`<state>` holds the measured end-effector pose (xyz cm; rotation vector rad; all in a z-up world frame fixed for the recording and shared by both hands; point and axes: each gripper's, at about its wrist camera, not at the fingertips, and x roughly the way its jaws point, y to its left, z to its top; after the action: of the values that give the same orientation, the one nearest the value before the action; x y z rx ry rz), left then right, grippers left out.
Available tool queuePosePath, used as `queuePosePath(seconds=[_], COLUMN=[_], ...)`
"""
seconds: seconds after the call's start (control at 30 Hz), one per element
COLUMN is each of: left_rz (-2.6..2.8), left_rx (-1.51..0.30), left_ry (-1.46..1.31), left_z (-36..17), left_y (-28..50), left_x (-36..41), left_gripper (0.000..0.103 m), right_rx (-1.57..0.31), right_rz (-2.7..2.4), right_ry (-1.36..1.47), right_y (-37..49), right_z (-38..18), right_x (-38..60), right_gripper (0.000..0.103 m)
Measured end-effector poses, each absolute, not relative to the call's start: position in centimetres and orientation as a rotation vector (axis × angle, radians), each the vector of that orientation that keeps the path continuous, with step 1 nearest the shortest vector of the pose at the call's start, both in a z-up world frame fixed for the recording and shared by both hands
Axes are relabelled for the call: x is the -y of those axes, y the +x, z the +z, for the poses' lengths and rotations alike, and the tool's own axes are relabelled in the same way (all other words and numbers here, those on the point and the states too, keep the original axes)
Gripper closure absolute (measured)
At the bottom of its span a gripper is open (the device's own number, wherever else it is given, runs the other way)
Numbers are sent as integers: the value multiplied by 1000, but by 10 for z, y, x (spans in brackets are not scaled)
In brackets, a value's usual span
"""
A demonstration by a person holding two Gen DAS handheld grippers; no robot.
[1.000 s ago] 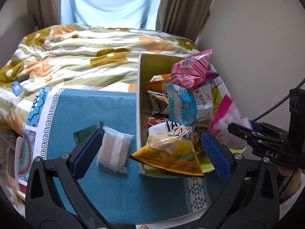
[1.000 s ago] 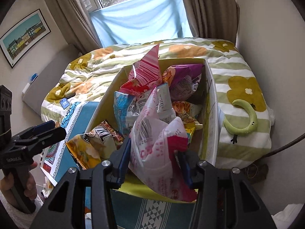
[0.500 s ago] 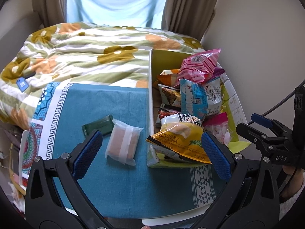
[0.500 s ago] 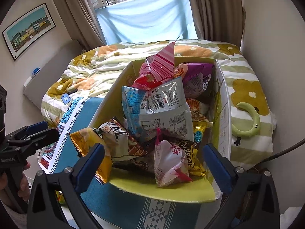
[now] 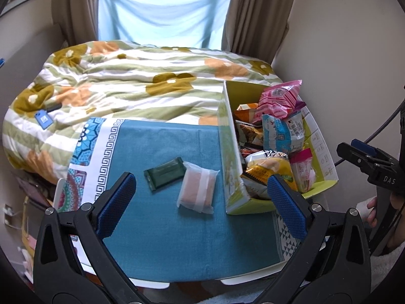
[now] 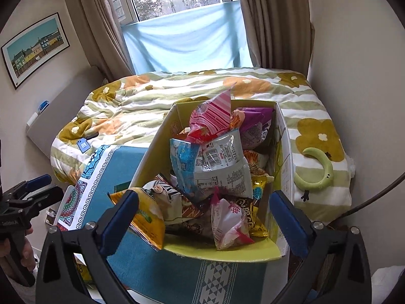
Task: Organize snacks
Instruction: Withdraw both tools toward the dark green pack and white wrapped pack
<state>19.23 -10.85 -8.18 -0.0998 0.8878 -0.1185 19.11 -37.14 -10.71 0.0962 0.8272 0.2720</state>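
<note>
A green cardboard box (image 5: pixel 231 167) (image 6: pixel 222 252) full of several snack bags stands on the right of a teal cloth (image 5: pixel 182 238). A pink-and-white bag (image 6: pixel 227 221) lies at the box's front. A dark green packet (image 5: pixel 164 173) and a translucent pink packet (image 5: pixel 197 190) lie on the cloth left of the box. My left gripper (image 5: pixel 202 205) is open and empty, held above the cloth near the pink packet. My right gripper (image 6: pixel 205 220) is open and empty, held before the box's front. A yellow bag (image 6: pixel 146 217) hangs over the box's left front corner.
The table stands against a bed with a flowered quilt (image 5: pixel 126 86). A wall (image 5: pixel 349 50) is close on the right. A green snake toy (image 6: pixel 319 174) lies on the bed right of the box. A blue tag (image 5: pixel 43 119) lies on the quilt.
My right gripper opened and let the pink-and-white bag go into the box, then drew back. My left gripper pulled back and up, so more of the cloth shows.
</note>
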Motion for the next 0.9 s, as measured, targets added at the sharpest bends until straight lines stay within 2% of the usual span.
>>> queuePosePath(seconds=[0.53,0.9], left_rz=[-280,-541], left_rx=[-887,-934], left_ry=[17,208], left_z=[-80,-120], left_y=[191,242], left_x=[-19,-30], left_gripper=[1,1], right_rx=[-735,-788], right_rz=[137,-33], right_ry=[150,201], right_y=[142,132], right_z=[-94,-129], right_x=[238,173], right_gripper=[0,0])
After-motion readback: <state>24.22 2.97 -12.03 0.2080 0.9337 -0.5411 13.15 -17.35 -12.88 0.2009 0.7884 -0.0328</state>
